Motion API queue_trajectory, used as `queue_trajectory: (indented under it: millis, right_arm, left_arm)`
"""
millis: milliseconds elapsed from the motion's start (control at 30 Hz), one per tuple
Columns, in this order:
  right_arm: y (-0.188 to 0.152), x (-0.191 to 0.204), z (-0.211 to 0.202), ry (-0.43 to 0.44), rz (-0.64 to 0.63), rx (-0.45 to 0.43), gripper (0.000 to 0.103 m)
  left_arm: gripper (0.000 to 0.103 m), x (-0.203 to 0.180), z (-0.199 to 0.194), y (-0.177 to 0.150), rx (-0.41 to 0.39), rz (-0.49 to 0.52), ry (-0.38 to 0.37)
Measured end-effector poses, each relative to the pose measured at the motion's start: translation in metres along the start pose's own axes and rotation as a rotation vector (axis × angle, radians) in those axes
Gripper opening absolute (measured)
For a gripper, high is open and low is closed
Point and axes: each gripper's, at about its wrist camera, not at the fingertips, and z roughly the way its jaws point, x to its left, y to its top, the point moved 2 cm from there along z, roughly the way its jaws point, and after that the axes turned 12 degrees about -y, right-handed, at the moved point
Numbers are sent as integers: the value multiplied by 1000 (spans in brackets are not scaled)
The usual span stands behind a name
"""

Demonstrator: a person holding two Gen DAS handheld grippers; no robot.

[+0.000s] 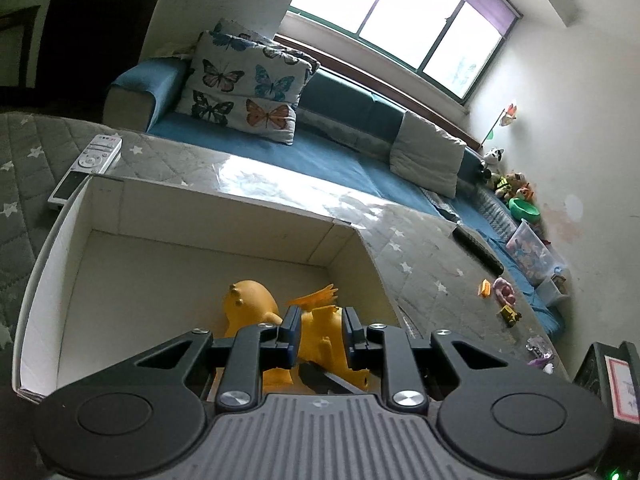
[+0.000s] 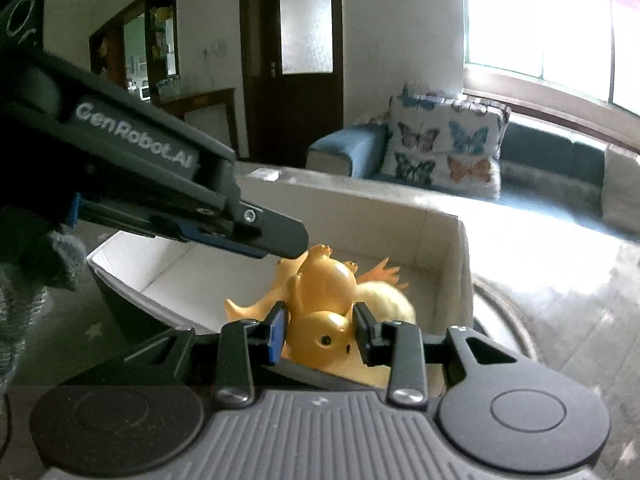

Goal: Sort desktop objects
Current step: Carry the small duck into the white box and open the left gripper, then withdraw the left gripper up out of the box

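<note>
Two black two-finger grippers meet over one white cardboard box [image 1: 192, 216] on a grey quilted, star-printed worktop [image 1: 416, 256]. The left gripper [image 1: 319, 326] fingers are parted around a glossy yellow rubber dinosaur toy [image 1: 320, 334] lying in the box; whether they touch it cannot be told. The right gripper [image 2: 320, 330] fingers straddle the toy's round head, contact unclear. The left gripper's side reads "GenRobot.AI". One white remote [image 1: 96, 156] and one butterfly cushion [image 1: 244, 88] lie beyond.
</note>
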Motion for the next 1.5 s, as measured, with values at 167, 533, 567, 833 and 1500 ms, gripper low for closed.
queue_trajectory:
  millis: [167, 533, 567, 833, 1500]
  right_arm:
    - [0, -3, -8, 6, 10, -19, 36]
    - [-5, 0, -50, 10, 3, -68, 51]
    - [-6, 1, -54, 10, 0, -72, 51]
    - [-15, 8, -73, 20, -5, -69, 54]
    - [-40, 23, -69, 34, -17, 35, 59]
  left_arm:
    - [25, 1, -3, -3, -2, -5, 4]
    - [26, -9, -22, -21, -12, 17, 36]
    - [26, -10, -24, -23, -9, 18, 44]
    - [27, -19, -37, -41, -5, 37, 89]
    - [28, 1, -51, -66, 27, -31, 169]
